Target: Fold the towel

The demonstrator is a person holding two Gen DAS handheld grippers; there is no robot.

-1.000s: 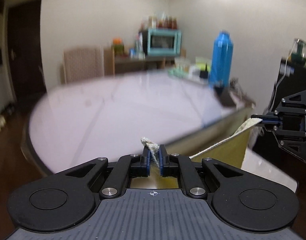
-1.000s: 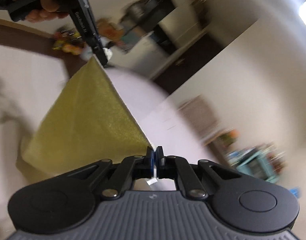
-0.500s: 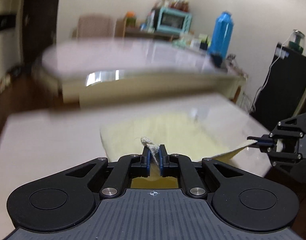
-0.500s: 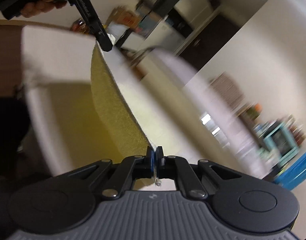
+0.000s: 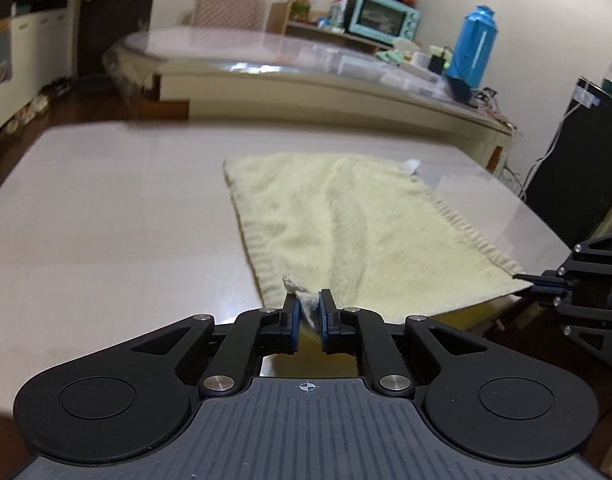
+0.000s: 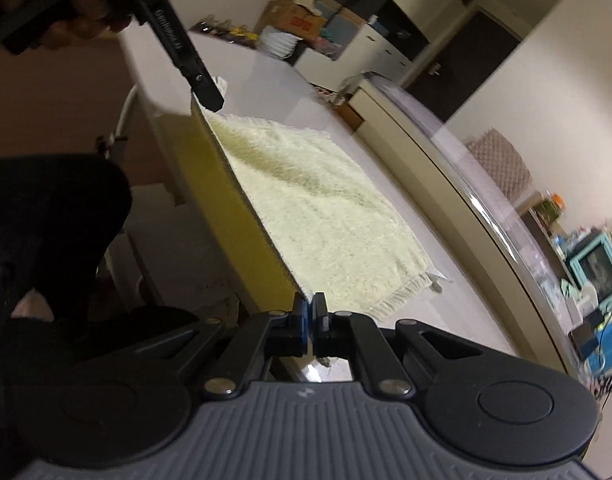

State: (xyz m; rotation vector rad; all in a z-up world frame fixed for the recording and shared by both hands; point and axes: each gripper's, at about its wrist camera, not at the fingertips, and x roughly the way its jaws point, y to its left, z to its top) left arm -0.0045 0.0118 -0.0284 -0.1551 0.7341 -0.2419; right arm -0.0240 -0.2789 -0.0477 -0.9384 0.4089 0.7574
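Towel (image 5: 358,224) pale yellow, lying mostly flat on the white worktop (image 5: 106,208), near edge draped over the worktop's front edge (darker yellow underside shows hanging there in the right wrist view (image 6: 234,216)).

Left to right in the left wrist view:
- Bare worktop on the left, nothing on it.
- Left hand-held gripper (image 5: 307,316) low centre, at the towel's near-left corner. Jaws opening, narrow gap now; the bunched corner sits between the blue pads (image 5: 293,320), and it looks slack rather than pinched.
- Towel runs away from that corner toward the far right, a small white tag (image 5: 410,166) at its far corner.
- Right hand-held gripper (image 5: 544,282) at the right edge, clamped tight on the towel's near-right corner, right at the worktop's front edge.

Right wrist view confirms: right hand-held gripper (image 6: 308,310) pads fully together with the towel edge pinched between them. Left hand-held gripper (image 6: 208,94) comes in from upper left, held by a hand (image 6: 66,8), tip at the other near corner.

Background: second table (image 5: 306,68) behind the worktop, teal oven (image 5: 380,20), blue flask (image 5: 474,50), black cabinet (image 5: 570,168) far right.
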